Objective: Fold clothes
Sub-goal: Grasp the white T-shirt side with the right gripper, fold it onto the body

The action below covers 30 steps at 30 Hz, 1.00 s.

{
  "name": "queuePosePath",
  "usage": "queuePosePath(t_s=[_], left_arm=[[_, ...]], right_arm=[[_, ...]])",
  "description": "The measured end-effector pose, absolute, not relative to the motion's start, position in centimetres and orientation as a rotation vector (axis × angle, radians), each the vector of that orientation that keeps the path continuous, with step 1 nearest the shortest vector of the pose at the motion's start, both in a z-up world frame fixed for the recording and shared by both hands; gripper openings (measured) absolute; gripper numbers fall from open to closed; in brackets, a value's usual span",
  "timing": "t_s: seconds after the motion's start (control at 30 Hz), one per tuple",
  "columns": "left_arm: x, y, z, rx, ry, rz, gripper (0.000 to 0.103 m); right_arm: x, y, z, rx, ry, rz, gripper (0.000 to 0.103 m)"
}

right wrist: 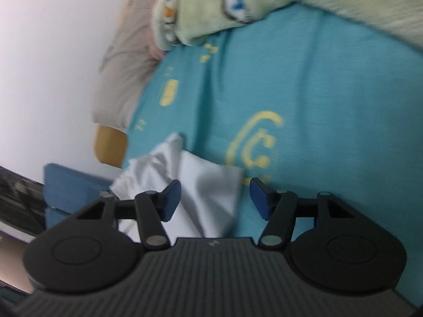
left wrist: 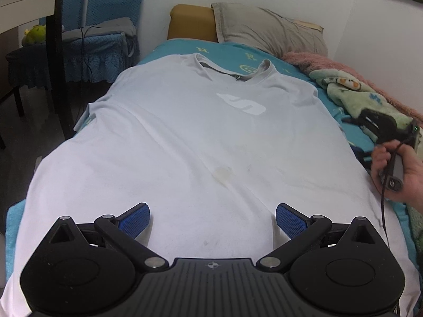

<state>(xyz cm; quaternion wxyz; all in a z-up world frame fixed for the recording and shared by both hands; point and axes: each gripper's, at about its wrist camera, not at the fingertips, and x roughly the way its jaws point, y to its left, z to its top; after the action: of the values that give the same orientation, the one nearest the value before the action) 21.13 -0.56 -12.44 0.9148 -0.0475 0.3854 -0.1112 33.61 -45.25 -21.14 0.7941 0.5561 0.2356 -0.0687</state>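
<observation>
Shirt (left wrist: pixel 185 137) flat beyond spread left fingers (left wrist: pixel 134 220)

A teal bedsheet (left wrist: pixel 232 49) with yellow prints covers the bed, and a grey pillow (left wrist: pixel 269 30) leans at its head against a mustard headboard (left wrist: pixel 191 22). Along the bed's wall-side edge lie a pink fleece blanket (left wrist: pixel 330 64) and a pale green cartoon-print blanket (left wrist: pixel 351 92). Off the opposite edge stands a dark chair (left wrist: pixel 56 60), with blue quilted covers (left wrist: pixel 92 50) behind it.
</observation>
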Motion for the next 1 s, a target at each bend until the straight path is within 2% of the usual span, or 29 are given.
queuePosePath(t_s=[0.07, 0.1, 0.13, 0.37, 0.63, 0.8, 1.0], left_arm=[[21.5, -0.7, -12.9, -0.097, 0.804, -0.235, 0.102], [21.6, -0.7, -13.2, -0.099, 0.811, -0.238, 0.102], [21.7, -0.8, -13.3, -0.100, 0.817, -0.240, 0.102], [21.6, -0.8, -13.3, -0.096, 0.805, -0.242, 0.102], [21.1, 0.1, -12.3, -0.109, 0.772, -0.206, 0.102], [21.6, 1.4, -11.3, -0.135, 0.758, -0.132, 0.102], [22.7, 4.3, -9.5, -0.224, 0.720, -0.050, 0.102]], right_arm=[[35.0, -44.7, -21.0, 1.176, 0.526, -0.111, 0.036], [35.5, -44.6, -20.8, 1.159, 0.535, -0.106, 0.017], [35.7, -44.5, -20.5, 1.136, 0.543, -0.117, 0.015], [32.8, -46.7, -17.1, 1.071, 0.353, -0.244, 0.012], [30.6, -47.1, -15.3, 0.955, 0.338, -0.335, 0.012], [31.9, -42.9, -10.7, 0.696, 0.311, -0.305, 0.012], [34.8, -31.7, -5.3, 0.349, 0.279, -0.159, 0.012]])
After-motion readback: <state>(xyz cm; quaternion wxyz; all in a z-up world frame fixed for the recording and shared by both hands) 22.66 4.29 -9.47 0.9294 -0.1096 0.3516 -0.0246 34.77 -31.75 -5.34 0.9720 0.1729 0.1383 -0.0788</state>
